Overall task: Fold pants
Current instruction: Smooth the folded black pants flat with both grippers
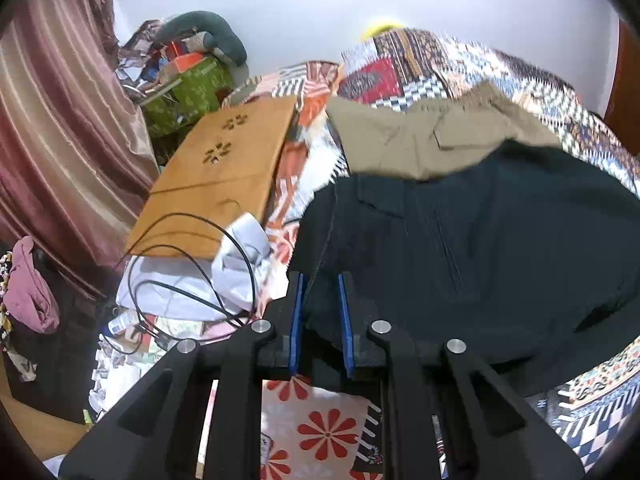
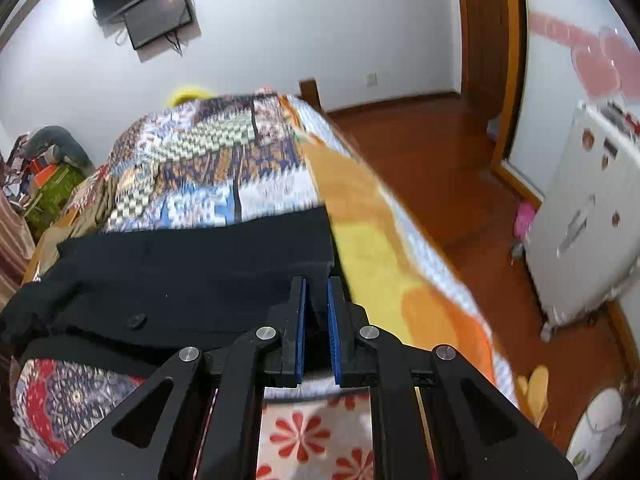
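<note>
Dark, near-black pants (image 1: 480,248) lie spread across a patchwork bedspread (image 1: 440,64). My left gripper (image 1: 320,280) is shut on the left edge of the pants, whose cloth fills the narrow gap between its blue pads. In the right wrist view the same dark pants (image 2: 180,272) stretch leftward, and my right gripper (image 2: 317,282) is shut on their right corner by the bed's edge. A button shows on the pants (image 2: 136,321) near the front.
Khaki trousers (image 1: 420,136) lie beyond the dark pants. A wooden lap board (image 1: 224,176), black cables (image 1: 180,272) and white cloth (image 1: 240,256) sit to the left. The bed drops off on the right to a wooden floor (image 2: 440,168) and a white appliance (image 2: 584,224).
</note>
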Motion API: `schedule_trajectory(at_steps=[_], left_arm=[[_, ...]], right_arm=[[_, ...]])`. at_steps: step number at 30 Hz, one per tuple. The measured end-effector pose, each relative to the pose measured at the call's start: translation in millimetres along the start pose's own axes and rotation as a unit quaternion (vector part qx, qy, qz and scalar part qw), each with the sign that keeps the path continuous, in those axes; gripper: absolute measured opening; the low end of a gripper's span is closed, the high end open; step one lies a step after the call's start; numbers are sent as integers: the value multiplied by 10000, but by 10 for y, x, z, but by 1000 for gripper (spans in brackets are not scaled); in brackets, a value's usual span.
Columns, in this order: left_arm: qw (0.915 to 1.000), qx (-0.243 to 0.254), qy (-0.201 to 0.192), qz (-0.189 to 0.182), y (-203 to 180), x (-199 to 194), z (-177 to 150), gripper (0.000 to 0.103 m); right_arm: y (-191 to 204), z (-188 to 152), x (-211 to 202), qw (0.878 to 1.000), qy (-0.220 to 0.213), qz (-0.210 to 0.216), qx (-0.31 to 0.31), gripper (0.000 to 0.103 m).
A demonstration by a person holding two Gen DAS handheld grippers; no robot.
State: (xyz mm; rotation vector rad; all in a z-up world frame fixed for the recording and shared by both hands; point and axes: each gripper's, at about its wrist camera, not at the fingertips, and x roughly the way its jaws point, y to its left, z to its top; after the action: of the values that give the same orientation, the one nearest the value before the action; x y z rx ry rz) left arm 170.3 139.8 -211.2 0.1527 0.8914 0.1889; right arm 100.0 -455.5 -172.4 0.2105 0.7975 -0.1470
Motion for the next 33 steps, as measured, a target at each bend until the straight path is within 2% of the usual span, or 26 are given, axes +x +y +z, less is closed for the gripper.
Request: schedule_trajectory(at_steps=[5, 13, 15, 17, 22, 26, 29, 30, 31, 32, 33], left_arm=[[10000, -20, 68, 24, 64, -9, -34, 17], [9974, -204, 690, -93, 24, 345, -404, 18], [9971, -260, 702, -105, 17, 385, -472, 18], [9973, -276, 671, -135, 13, 363, -487, 18], [9975, -52, 694, -121, -3, 240, -429, 21], [9984, -147, 530, -131, 21, 59, -312, 22], [9990, -152, 263, -313, -44, -138, -169, 25], [9990, -97, 128, -406, -119, -211, -97, 31], [9988, -49, 32, -482, -178, -256, -50, 39], [9984, 4, -68, -570, -241, -297, -4, 43], [9975, 72, -169, -677, -331, -334, 41, 48]], right_arm=[[-26, 31, 104, 9999, 55, -126, -33, 9], [-168, -276, 474, 9966, 747, -321, 105, 6], [-260, -338, 561, 9943, 922, -530, 118, 4], [-392, -385, 587, 9920, 1128, -393, 397, 4], [-347, -315, 437, 9929, 1060, -443, 299, 4], [-125, -149, 315, 9951, 947, -276, 73, 5], [85, -4, 297, 9963, 850, 80, -77, 7], [191, 57, 283, 9963, 809, 252, -163, 9], [297, 108, 272, 9958, 772, 419, -251, 15], [431, 170, 256, 9947, 722, 648, -346, 24], [536, 210, 250, 9936, 676, 803, -414, 29]])
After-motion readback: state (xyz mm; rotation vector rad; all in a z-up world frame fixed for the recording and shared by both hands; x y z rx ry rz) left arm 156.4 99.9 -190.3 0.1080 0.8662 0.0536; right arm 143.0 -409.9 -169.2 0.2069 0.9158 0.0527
